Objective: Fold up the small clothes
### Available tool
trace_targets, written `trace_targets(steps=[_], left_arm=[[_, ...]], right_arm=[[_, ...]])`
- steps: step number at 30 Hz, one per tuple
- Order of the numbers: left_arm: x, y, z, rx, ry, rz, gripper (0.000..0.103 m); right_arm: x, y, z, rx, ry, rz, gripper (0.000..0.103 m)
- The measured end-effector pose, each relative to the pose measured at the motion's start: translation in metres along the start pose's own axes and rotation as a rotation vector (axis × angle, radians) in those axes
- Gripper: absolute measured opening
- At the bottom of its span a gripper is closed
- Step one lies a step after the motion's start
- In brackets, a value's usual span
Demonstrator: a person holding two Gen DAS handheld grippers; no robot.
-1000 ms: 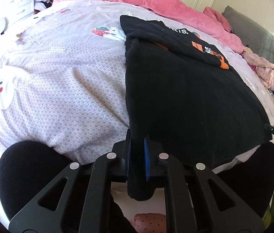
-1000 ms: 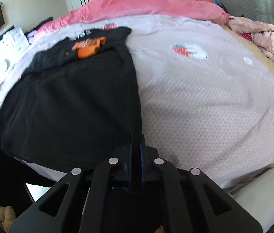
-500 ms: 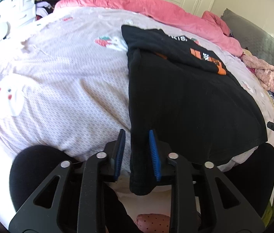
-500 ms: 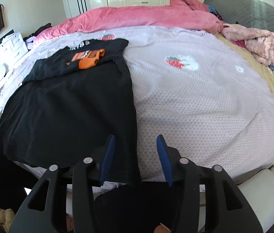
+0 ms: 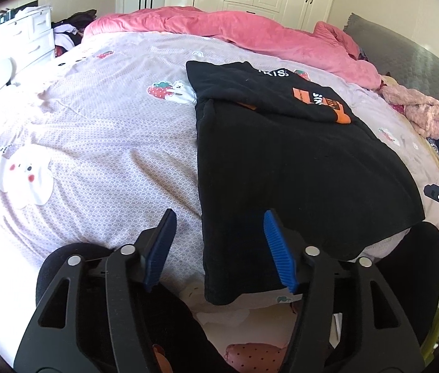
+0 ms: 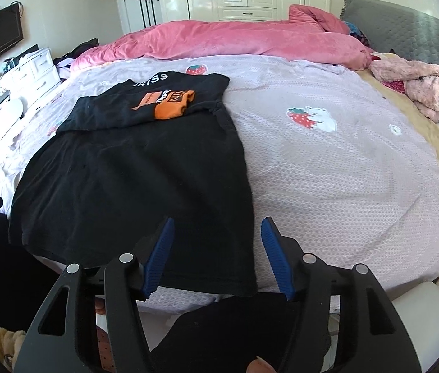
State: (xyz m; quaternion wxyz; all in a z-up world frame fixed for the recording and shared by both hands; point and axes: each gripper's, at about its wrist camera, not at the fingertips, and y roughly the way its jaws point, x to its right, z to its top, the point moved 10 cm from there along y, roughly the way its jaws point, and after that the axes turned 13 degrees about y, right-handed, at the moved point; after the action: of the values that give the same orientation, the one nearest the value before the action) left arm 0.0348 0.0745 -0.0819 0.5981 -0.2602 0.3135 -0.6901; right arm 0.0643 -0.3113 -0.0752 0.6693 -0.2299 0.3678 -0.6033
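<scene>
Black T-shirt [image 5: 297,168] (top folded over) lies flat on the lilac bedspread [image 5: 101,143], near corners between the opening, untouching jaws of left gripper [image 5: 219,245] and right gripper [image 6: 216,255].

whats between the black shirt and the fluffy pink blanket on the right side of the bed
In the right wrist view, only bare lilac bedspread with a strawberry print lies between the black shirt and the fluffy pink blanket.

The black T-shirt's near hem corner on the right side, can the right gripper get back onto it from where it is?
Probably yes. The right gripper hangs just over the black T-shirt, jaws opening, with its hem corner lying flat on the lilac bedspread between the fingers. Nothing covers the corner.
</scene>
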Motion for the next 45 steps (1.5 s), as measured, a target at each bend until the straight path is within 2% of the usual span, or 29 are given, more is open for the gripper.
trace_targets(steps=[4,14,16,21,23,25,26,28,29,31,32,33,34,36,42,44,45], left_arm=[[0.000,0.003,-0.004,-0.015,0.006,0.004,0.059],[0.005,0.030,-0.025,-0.100,-0.016,-0.035,0.059],[0.008,0.038,-0.031,-0.127,-0.026,-0.045,0.068],[0.016,0.051,-0.040,-0.154,-0.032,-0.065,0.069],[0.016,0.053,-0.040,-0.150,-0.032,-0.062,0.065],[0.015,0.052,-0.039,-0.140,-0.034,-0.048,0.050],[0.015,0.052,-0.038,-0.135,-0.039,-0.048,0.046],[0.015,0.051,-0.036,-0.128,-0.046,-0.055,0.020],[0.015,0.050,-0.035,-0.125,-0.048,-0.058,0.016],[0.016,0.049,-0.035,-0.121,-0.048,-0.068,0.013],[0.018,0.049,-0.034,-0.116,-0.055,-0.090,0.013],[0.019,0.049,-0.034,-0.116,-0.058,-0.099,0.013],[0.019,0.049,-0.035,-0.116,-0.063,-0.103,0.015],[0.020,0.052,-0.036,-0.123,-0.074,-0.116,0.019],[0.021,0.056,-0.037,-0.116,-0.071,-0.113,0.018],[0.021,0.056,-0.036,-0.107,-0.058,-0.102,0.007],[0.022,0.055,-0.034,-0.101,-0.061,-0.112,0.003]], right_arm=[[-0.003,0.004,-0.003,-0.013,-0.007,0.002,0.057],[0.003,0.021,-0.015,-0.076,0.016,-0.009,0.057],[0.006,0.025,-0.017,-0.092,0.023,-0.015,0.058],[0.011,0.038,-0.023,-0.127,0.048,-0.023,0.058],[0.015,0.043,-0.026,-0.142,0.065,-0.030,0.058],[0.018,0.047,-0.027,-0.151,0.081,-0.028,0.058],[0.019,0.048,-0.028,-0.154,0.091,-0.019,0.058],[0.019,0.048,-0.027,-0.154,0.102,-0.007,0.059],[0.019,0.048,-0.027,-0.154,0.108,0.005,0.059],[0.019,0.047,-0.026,-0.151,0.110,0.012,0.056],[0.018,0.046,-0.025,-0.141,0.105,0.015,0.050],[0.016,0.044,-0.024,-0.131,0.100,0.016,0.033],[0.015,0.043,-0.024,-0.125,0.095,0.019,0.023],[0.012,0.042,-0.023,-0.122,0.086,0.033,0.020],[0.015,0.048,-0.024,-0.144,0.108,0.040,0.024],[0.012,0.047,-0.024,-0.137,0.086,0.031,0.022],[0.010,0.046,-0.024,-0.131,0.080,0.037,0.012]])
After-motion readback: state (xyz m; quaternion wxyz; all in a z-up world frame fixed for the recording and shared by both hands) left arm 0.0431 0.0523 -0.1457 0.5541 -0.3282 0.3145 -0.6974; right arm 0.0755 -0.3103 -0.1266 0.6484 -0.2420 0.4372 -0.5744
